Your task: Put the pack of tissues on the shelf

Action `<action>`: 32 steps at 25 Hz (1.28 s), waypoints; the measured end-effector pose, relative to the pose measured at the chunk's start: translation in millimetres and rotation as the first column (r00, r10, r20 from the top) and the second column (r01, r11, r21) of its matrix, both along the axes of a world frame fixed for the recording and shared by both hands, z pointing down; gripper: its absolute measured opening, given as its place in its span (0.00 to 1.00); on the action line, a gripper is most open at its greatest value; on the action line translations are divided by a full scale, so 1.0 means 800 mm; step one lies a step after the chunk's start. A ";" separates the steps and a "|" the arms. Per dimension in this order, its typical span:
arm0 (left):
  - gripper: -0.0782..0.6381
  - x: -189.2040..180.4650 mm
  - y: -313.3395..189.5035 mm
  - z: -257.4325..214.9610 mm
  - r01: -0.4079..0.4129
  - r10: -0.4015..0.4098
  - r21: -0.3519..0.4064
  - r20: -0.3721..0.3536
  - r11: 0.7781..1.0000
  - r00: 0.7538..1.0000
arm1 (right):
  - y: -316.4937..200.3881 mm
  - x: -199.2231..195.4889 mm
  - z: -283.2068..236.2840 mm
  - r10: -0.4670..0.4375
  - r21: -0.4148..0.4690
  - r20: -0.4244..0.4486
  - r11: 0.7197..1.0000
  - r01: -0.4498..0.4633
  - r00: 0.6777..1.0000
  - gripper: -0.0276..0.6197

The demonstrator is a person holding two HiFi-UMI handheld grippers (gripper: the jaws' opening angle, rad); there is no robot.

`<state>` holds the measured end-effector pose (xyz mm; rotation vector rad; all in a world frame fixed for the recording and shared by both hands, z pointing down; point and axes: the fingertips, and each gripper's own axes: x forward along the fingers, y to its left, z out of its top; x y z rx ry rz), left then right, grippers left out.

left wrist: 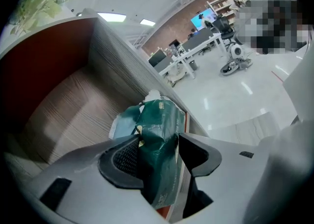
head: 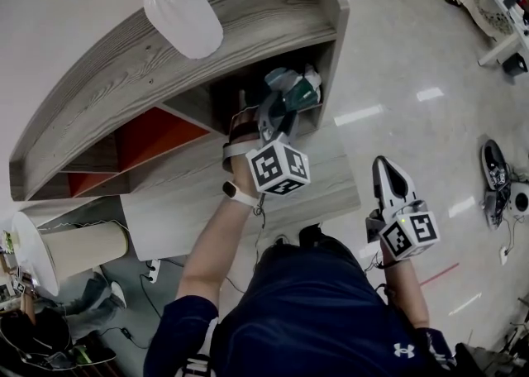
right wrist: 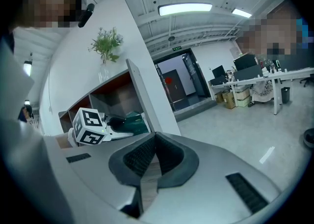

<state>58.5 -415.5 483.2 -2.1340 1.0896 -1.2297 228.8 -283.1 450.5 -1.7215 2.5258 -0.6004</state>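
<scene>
The green pack of tissues lies at the right end of the wooden shelf's lower compartment, close to its front edge. My left gripper reaches into that compartment. In the left gripper view the crumpled pack sits between the jaws of the left gripper, resting on the shelf floor; the jaws stand apart around it. My right gripper hangs lower right, away from the shelf, shut and empty. The right gripper view shows the right gripper, and beyond it the pack and the left gripper's marker cube.
A white vase stands on the shelf top. Red-backed compartments lie to the left. A wooden ledge juts out below the compartment. A lamp shade sits at the lower left. Shoes and gear lie on the glossy floor at right.
</scene>
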 end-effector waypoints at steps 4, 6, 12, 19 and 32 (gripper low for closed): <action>0.50 -0.001 0.003 -0.011 0.006 -0.005 0.030 -0.021 1.000 1.000 | 0.006 -0.008 -0.003 -0.008 0.005 0.000 1.000 0.008 1.000 0.06; 0.51 -0.002 0.007 -0.017 0.010 -0.008 0.035 -0.049 0.999 0.999 | 0.011 -0.011 -0.005 -0.011 0.009 0.001 1.000 0.011 1.000 0.06; 0.51 -0.012 0.029 -0.041 0.026 -0.017 0.050 -0.159 0.998 0.987 | 0.023 -0.021 -0.011 -0.019 0.021 -0.002 1.000 0.019 1.000 0.06; 0.48 -0.020 0.078 -0.073 0.021 0.003 0.074 -0.302 0.997 0.953 | 0.036 -0.034 -0.022 -0.026 0.049 -0.004 0.998 0.026 1.000 0.06; 0.20 -0.059 0.193 -0.131 -0.016 0.017 0.009 -0.703 1.000 0.711 | 0.069 -0.059 -0.063 -0.016 0.134 -0.017 0.991 0.018 1.000 0.06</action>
